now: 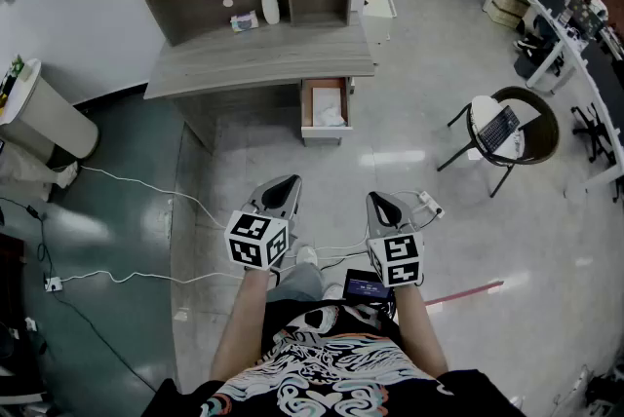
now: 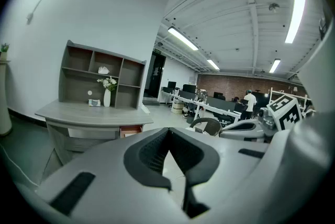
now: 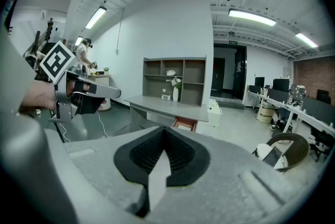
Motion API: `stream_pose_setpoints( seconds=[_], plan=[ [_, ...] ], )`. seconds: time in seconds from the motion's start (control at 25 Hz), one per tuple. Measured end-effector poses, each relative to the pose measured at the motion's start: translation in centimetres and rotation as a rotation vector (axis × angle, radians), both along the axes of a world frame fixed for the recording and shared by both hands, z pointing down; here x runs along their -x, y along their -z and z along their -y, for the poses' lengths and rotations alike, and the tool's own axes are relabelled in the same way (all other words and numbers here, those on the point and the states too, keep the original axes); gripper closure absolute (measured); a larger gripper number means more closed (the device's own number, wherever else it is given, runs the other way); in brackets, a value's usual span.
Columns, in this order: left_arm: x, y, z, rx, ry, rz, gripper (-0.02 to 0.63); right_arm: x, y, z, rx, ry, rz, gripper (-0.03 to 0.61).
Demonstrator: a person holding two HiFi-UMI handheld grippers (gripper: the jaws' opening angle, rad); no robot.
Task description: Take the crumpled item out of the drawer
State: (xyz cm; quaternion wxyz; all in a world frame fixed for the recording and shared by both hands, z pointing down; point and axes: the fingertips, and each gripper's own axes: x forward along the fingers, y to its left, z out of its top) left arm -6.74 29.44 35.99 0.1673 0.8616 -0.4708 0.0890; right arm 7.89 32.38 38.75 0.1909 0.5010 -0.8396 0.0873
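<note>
The grey desk (image 1: 258, 62) stands ahead of me, with its small drawer (image 1: 325, 103) pulled open at the right end. Inside lies a white crumpled item (image 1: 331, 116). The drawer's front also shows in the left gripper view (image 2: 131, 130) and the right gripper view (image 3: 184, 124); the item is hidden there. My left gripper (image 1: 280, 191) (image 2: 178, 176) and right gripper (image 1: 382, 204) (image 3: 152, 186) hang side by side close to my body, well short of the drawer. Both are shut, tips together, with nothing held.
A shelf unit with a white vase of flowers (image 1: 270, 1) tops the desk. A white bin (image 1: 44, 118) stands at left, white cables (image 1: 136, 186) cross the floor, and a power strip (image 1: 429, 203) lies near my right gripper. A chair with a laptop (image 1: 502, 128) is at right.
</note>
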Motion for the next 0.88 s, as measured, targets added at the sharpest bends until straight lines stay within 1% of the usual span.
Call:
stream_pose_setpoints(
  seconds=[0.28,0.48,0.8,0.88],
  plan=[
    [1.0,-0.7,0.1,0.026,0.022,-0.027,0.611,0.4,0.7,0.6,-0.013,-0.009,0.013,0.574],
    [1.1,-0.6,0.0,0.026,0.026,-0.083,0.611,0.5,0.7,0.6,-0.013,0.0,0.015,0.574],
    [0.5,-0.8,-0.5,0.025,0.029,-0.067,0.611,-0.2,0.5,-0.2,0.0,0.004,0.015,0.574],
    [0.2,-0.7,-0.6,0.026,0.027,-0.061,0.611,-0.7,0.7,-0.3,-0.004,-0.01,0.032,0.574]
  ],
)
